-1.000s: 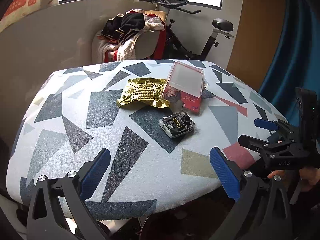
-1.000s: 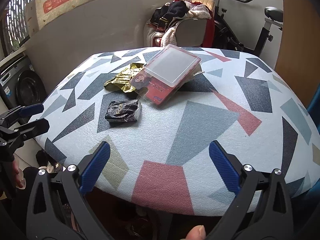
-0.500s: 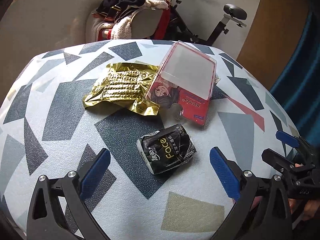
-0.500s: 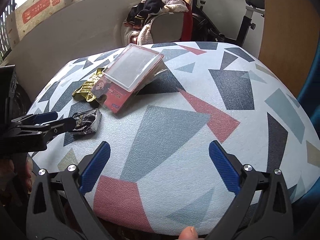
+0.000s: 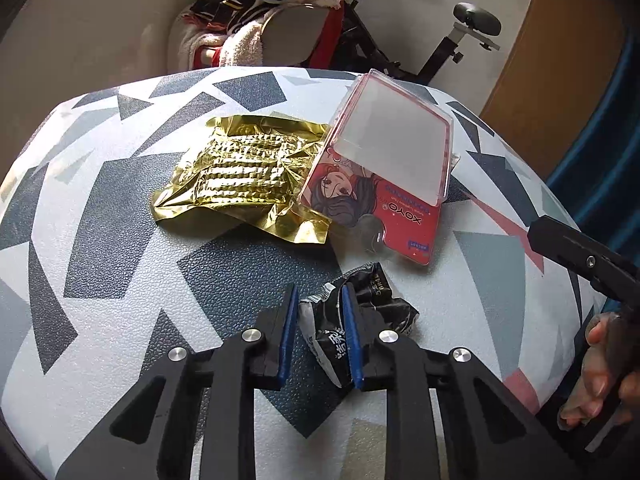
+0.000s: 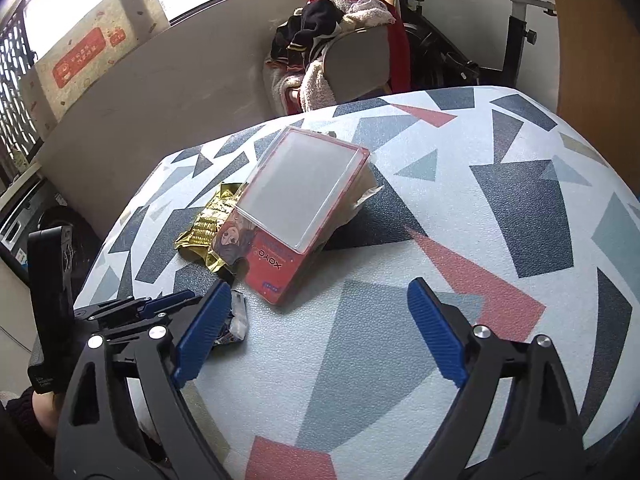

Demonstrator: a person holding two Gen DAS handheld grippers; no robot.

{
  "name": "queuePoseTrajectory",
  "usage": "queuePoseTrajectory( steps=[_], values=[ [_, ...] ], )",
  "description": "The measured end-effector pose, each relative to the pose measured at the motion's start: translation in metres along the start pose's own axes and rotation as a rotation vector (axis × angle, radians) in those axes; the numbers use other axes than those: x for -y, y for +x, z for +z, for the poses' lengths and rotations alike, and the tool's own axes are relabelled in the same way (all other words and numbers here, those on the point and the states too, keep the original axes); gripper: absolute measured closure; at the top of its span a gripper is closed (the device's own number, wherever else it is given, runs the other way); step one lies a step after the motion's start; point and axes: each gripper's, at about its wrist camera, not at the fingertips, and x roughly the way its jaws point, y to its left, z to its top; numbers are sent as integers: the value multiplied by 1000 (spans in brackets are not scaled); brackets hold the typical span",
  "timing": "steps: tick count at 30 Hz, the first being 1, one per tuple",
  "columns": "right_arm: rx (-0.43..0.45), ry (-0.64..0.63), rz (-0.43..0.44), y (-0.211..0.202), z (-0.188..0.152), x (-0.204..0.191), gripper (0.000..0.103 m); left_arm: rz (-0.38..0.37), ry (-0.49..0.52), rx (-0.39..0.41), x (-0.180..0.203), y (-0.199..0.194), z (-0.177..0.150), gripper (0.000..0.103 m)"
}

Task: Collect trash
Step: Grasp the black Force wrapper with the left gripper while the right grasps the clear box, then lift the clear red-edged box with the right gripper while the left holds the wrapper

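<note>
Left tongs [image 5: 318,332], jaws closing, pads pressed on the crumpled black wrapper [image 5: 360,320] at the near part of the tabletop [image 5: 120,280]; the wrapper bulges out to the right of the grip. Right tongs [image 6: 316,328], jaws wide apart but closing with nothing between them, hover above the tabletop; the red-and-clear blister pack [image 6: 296,208] lies just beyond them, to the far left, long axis running near to far (a lengthwise grasp looks unlikely). Its left edge overlaps the gold foil pouch [image 5: 244,176], which is nearer the left hand. No bin or other container is visible; the blister pack's clear shell appears empty.
</note>
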Motion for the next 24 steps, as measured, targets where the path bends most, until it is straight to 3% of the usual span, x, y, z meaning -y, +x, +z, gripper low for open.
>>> queuePoseTrajectory(
  steps=[6, 12, 14, 17, 24],
  values=[
    [-39, 123, 28, 44, 18, -7, 29, -36, -26, 32, -20, -15, 2, 97],
    [-66, 330, 40, 77, 23, 12, 38, -69, -34, 74, -29, -34, 5, 97],
    [-71, 372, 74, 80, 22, 14, 48, -75, -22, 92, -27, -42, 6, 97],
    [-70, 381, 119, 74, 22, 9, 67, -85, -11, 123, -26, -55, 9, 97],
    [7, 300, 138, 26, 29, -8, 80, -86, -18, 164, -26, -76, 11, 97]
  ],
)
